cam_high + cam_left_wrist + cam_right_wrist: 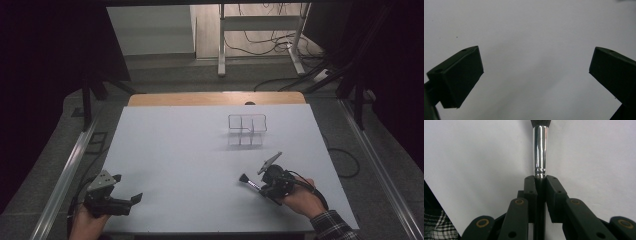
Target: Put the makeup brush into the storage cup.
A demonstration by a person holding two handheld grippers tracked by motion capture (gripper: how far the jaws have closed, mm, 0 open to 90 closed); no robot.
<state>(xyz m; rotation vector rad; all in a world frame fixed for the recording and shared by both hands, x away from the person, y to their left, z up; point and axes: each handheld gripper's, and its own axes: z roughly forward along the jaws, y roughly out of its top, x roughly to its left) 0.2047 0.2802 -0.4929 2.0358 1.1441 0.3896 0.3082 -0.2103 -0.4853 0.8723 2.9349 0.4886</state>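
Observation:
A makeup brush with a shiny silver ferrule and dark bristles sticks out from between my right gripper's jaws, which are shut on its black handle. From above, the brush points left from the right gripper at the table's front right. A clear compartmented organiser stands farther back, right of centre. My left gripper rests at the front left, jaws open with nothing between them; the left gripper view has its black fingers wide apart over the bare white table.
The white tabletop has a wooden strip along its far edge. Metal rails run down both sides. A white stand and cables sit on the floor behind. A plaid sleeve enters at the bottom right.

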